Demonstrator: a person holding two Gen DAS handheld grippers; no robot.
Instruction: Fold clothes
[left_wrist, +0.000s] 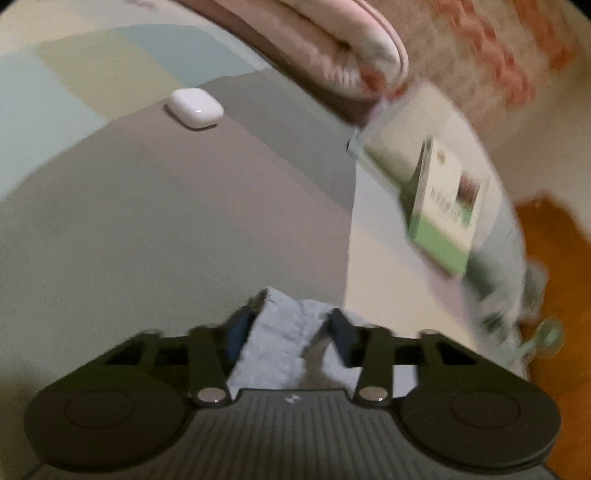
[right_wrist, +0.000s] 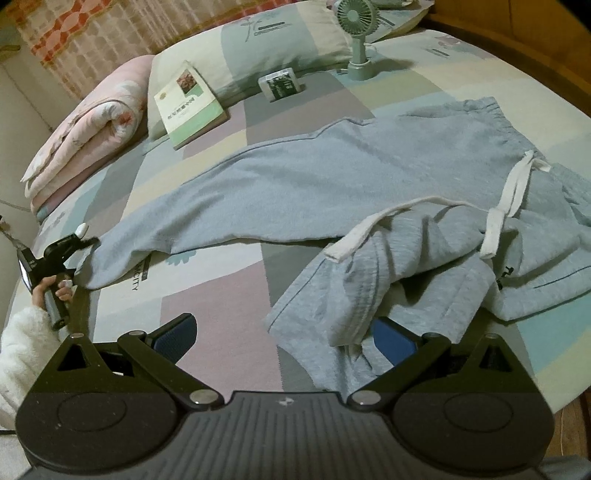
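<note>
The trousers (right_wrist: 332, 177) lie spread on the bed (right_wrist: 207, 310), one leg stretched to the left tool (right_wrist: 79, 245), which is clamped on its cuff. They look soft, light and floppy; cuffs and waistband give the best hold. The right tool (right_wrist: 284, 332) stands apart over the crumpled other leg. Only the left view shows an earbud case (left_wrist: 194, 108) ahead of its tool.

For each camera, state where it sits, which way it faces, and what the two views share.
Left wrist: on the left hand-held gripper, low over the bed, facing an earbud case; fingers pinch trouser fabric.
Right wrist: on the right hand-held gripper, open, facing the blue trousers; a hand and white sleeve show.
Shared: trousers, book, pink quilt.
</note>
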